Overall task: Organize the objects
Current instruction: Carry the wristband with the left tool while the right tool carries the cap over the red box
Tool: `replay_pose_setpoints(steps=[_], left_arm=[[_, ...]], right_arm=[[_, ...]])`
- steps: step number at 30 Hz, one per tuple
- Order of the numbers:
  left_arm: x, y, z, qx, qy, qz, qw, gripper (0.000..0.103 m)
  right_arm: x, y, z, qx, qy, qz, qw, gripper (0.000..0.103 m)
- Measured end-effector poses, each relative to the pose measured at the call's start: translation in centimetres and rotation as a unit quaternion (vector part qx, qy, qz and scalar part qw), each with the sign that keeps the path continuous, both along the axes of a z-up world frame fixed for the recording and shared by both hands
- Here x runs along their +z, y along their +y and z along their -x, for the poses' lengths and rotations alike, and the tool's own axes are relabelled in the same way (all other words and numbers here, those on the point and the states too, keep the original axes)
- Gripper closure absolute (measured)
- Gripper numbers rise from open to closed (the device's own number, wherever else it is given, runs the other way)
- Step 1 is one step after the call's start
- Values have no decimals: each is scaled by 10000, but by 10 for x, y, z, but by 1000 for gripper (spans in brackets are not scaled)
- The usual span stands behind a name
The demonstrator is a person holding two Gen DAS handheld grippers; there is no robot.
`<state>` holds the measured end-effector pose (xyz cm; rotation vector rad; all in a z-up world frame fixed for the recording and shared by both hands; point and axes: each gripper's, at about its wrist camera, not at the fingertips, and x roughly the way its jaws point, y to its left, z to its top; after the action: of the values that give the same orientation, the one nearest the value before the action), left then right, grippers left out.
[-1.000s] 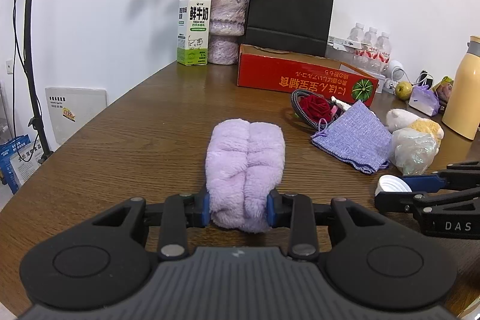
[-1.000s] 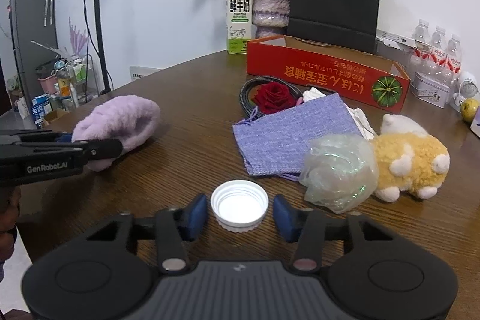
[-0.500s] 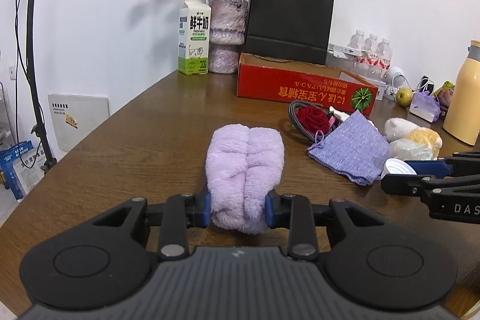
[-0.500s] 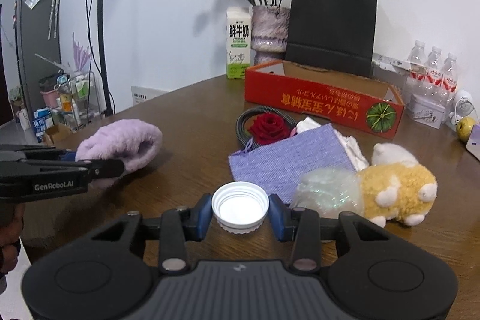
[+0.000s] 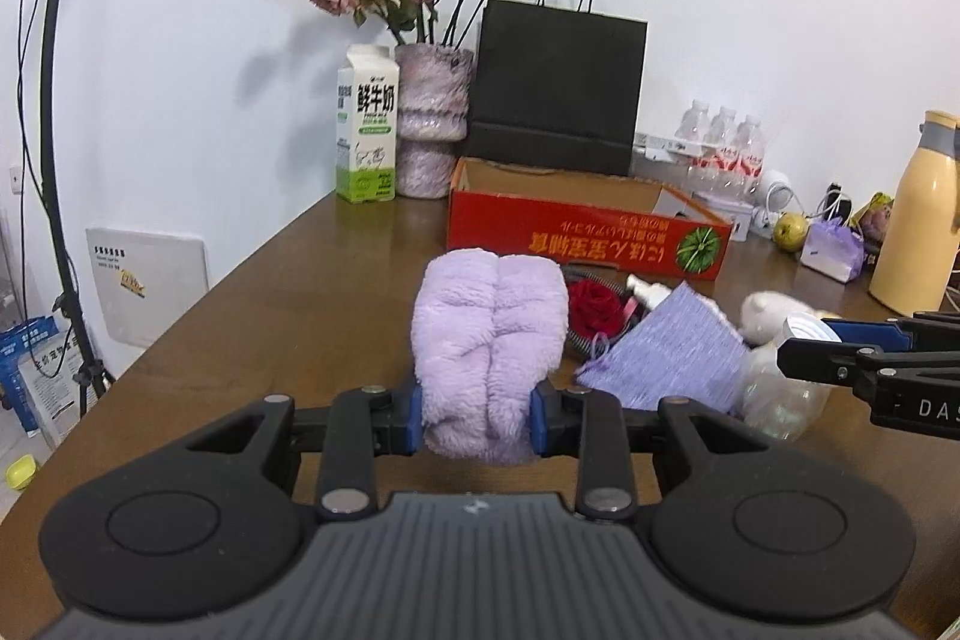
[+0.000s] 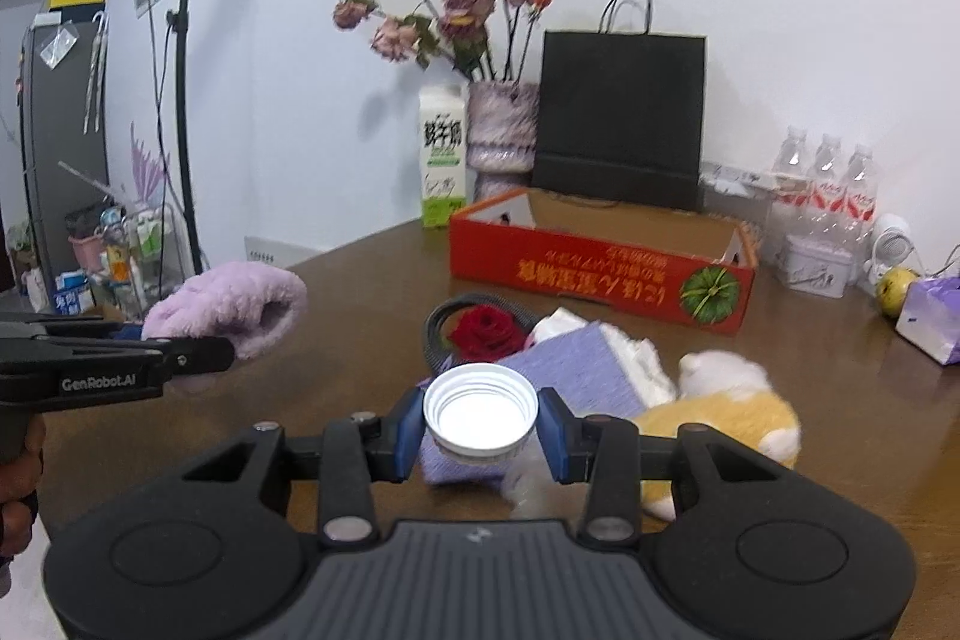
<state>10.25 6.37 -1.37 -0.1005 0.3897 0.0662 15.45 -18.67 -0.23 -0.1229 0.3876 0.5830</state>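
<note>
Over the brown tabletop (image 6: 372, 304), the left hand-held gripper (image 5: 477, 415) is closed snug on a fluffy purple slipper (image 5: 489, 340), pinching its near end and carrying it up off the wood. The right hand-held gripper (image 6: 480, 430) is clamped on a white plastic lid (image 6: 480, 409), open side up, also lifted clear.

Further out, the loose stuff is piled just ahead of the right one: a purple knitted pouch (image 6: 576, 370), a red rose (image 6: 486, 334) sitting in a dark coil, a yellow plush toy (image 6: 720, 415) and a crumpled bit of clear plastic (image 5: 780, 400). Behind that pile sits the open red cardboard box (image 6: 600, 274), which looks pretty much empty from here.

So progress-wise it's early days. Two items are picked up but neither is put anywhere yet, and at least four more are lying out. The box is probably where it all goes, though that's a guess.
</note>
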Motion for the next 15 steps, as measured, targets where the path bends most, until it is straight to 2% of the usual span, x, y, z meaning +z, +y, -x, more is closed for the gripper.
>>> replay_pose_setpoints(steps=[7,15], left_arm=[[17,-11,-15,-86,-166,-5,9998,71],[38,-22,-36,-98,-399,-52,9991,71]], right_arm=[[13,-19,-14,-206,-200,-140,9995,64],[25,-30,-39,-199,-423,-189,9987,64]])
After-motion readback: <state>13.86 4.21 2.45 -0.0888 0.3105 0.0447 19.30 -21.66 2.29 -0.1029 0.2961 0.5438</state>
